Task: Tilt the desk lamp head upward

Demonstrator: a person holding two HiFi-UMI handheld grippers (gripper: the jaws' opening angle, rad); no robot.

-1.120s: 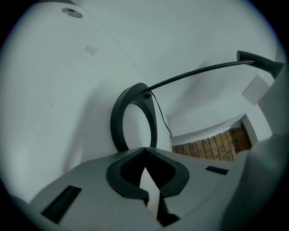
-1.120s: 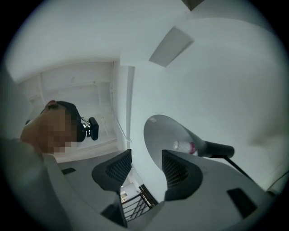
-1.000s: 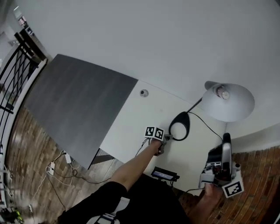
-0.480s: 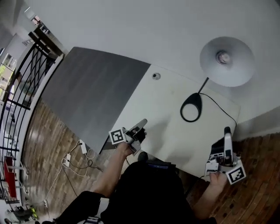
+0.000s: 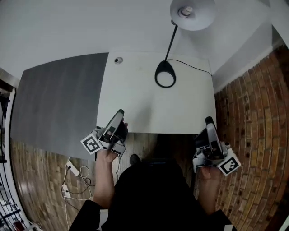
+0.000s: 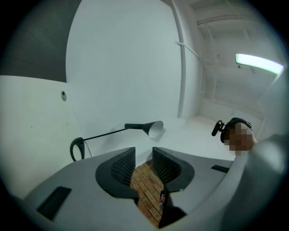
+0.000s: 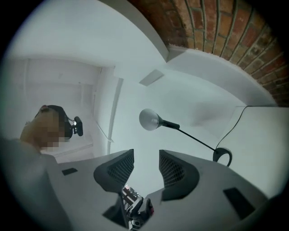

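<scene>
Holding both away from the desk lamp (image 5: 165, 74), I grip nothing. The left gripper (image 5: 120, 113) has just been opening, its gap narrow. The right gripper (image 5: 209, 121) has just been closing slightly, its gap wide.

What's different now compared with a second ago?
The left claw has pulled back from beside the base of the lamp to the near edge of the desk. Its jaws have just been opening, with nothing between them. The lamp stays standing on the desk.
</scene>
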